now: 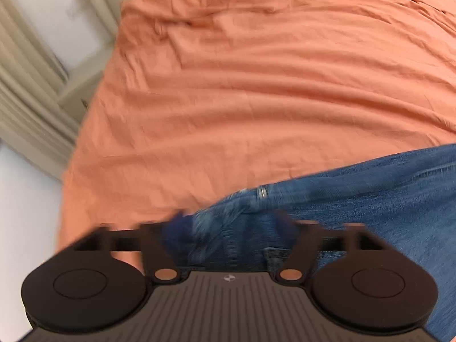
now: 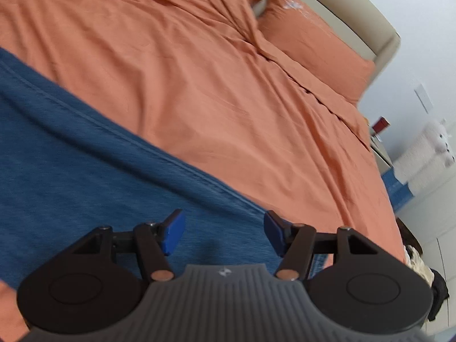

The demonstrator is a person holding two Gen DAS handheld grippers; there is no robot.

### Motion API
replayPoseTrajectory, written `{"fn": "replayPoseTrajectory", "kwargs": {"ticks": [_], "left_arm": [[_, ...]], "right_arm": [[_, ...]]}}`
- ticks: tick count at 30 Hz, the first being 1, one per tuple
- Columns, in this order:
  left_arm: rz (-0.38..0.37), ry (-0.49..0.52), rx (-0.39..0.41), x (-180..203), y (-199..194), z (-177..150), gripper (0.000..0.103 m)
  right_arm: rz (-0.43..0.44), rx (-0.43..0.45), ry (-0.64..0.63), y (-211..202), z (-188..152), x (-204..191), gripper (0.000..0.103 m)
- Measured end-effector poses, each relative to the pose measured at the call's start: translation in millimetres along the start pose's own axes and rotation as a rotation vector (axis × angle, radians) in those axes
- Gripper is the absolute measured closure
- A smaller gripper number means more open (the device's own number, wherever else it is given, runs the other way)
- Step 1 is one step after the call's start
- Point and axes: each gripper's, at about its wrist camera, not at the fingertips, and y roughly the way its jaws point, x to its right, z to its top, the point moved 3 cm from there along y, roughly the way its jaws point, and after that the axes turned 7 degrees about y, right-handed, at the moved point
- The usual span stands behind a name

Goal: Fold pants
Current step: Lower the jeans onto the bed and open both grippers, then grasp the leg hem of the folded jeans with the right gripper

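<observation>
Blue jeans [image 1: 370, 199] lie flat on an orange bed sheet [image 1: 256, 85]. In the left wrist view their waist end with a metal zip [image 1: 261, 192] reaches in from the right. My left gripper [image 1: 228, 222] hovers over that end, blurred, its jaws spread wide and pressing on nothing. In the right wrist view the jeans [image 2: 85, 156] run as a broad band from the left edge to the lower middle, with a long seam along their far side. My right gripper [image 2: 223, 230] is open just above the denim, its blue pads [image 2: 173, 230] apart and gripping nothing.
The orange sheet [image 2: 199, 71] stretches far beyond the jeans. An orange pillow [image 2: 313, 37] leans on a beige headboard [image 2: 356, 14]. A bedside table [image 2: 382, 148] and dark items on the floor [image 2: 436, 290] are off the right edge. Beige ribbed furniture [image 1: 22, 99] stands past the bed's left edge.
</observation>
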Motion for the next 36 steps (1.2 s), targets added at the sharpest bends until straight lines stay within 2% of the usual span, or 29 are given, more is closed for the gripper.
{"fn": "replayPoseTrajectory", "kwargs": {"ticks": [2, 3, 5, 7, 8, 10, 11, 13, 17, 20, 22, 29, 34, 36], "left_arm": [[0.027, -0.015, 0.035, -3.3, -16.1, 1.2, 0.012], [0.002, -0.042, 0.05, -4.5, -22.3, 0.5, 0.013], [-0.078, -0.072, 0.092, 2.6, -34.2, -4.6, 0.022], [-0.115, -0.079, 0.125, 20.3, -39.4, -10.9, 0.038], [-0.136, -0.078, 0.138, 32.7, -39.2, -15.5, 0.043], [-0.203, -0.078, 0.155, 64.9, -33.6, -25.3, 0.06], [-0.239, -0.07, 0.164, 81.5, -28.7, -29.8, 0.065], [-0.298, -0.051, 0.185, 115.8, -16.3, -36.7, 0.071], [-0.424, -0.024, 0.177, 174.0, 14.3, -36.0, 0.073], [-0.419, -0.016, 0.216, 197.6, 28.6, -23.5, 0.073], [-0.433, -0.036, 0.24, 203.7, 36.7, -11.0, 0.073], [-0.434, -0.138, 0.298, 203.8, 63.1, 27.4, 0.073], [-0.417, -0.206, 0.317, 202.4, 61.6, 35.6, 0.073], [-0.422, -0.223, 0.326, 200.8, 53.6, 33.6, 0.071]], "right_arm": [[0.037, 0.006, -0.001, -12.9, 1.5, -12.4, 0.045], [0.055, 0.01, 0.006, -19.3, 1.9, -18.2, 0.045], [0.104, 0.014, 0.046, -29.8, 4.1, -27.9, 0.047], [0.171, 0.021, 0.118, -36.2, 7.1, -36.7, 0.058], [0.209, 0.02, 0.161, -36.8, 8.7, -41.6, 0.061], [0.285, 0.015, 0.247, -33.7, 10.3, -55.9, 0.065], [0.316, 0.009, 0.278, -30.2, 10.4, -65.8, 0.068], [0.364, 0.004, 0.316, -20.8, 11.7, -86.7, 0.08], [0.45, -0.034, 0.37, 2.6, 17.4, -130.5, 0.082], [0.466, -0.055, 0.333, 24.1, 24.7, -158.3, 0.082], [0.457, -0.026, 0.309, 34.4, 31.7, -168.5, 0.082], [0.446, 0.041, 0.374, 65.0, 55.9, -160.2, 0.085], [0.438, 0.054, 0.414, 80.8, 65.8, -150.1, 0.094], [0.438, 0.057, 0.444, 78.0, 66.0, -140.3, 0.092]]}}
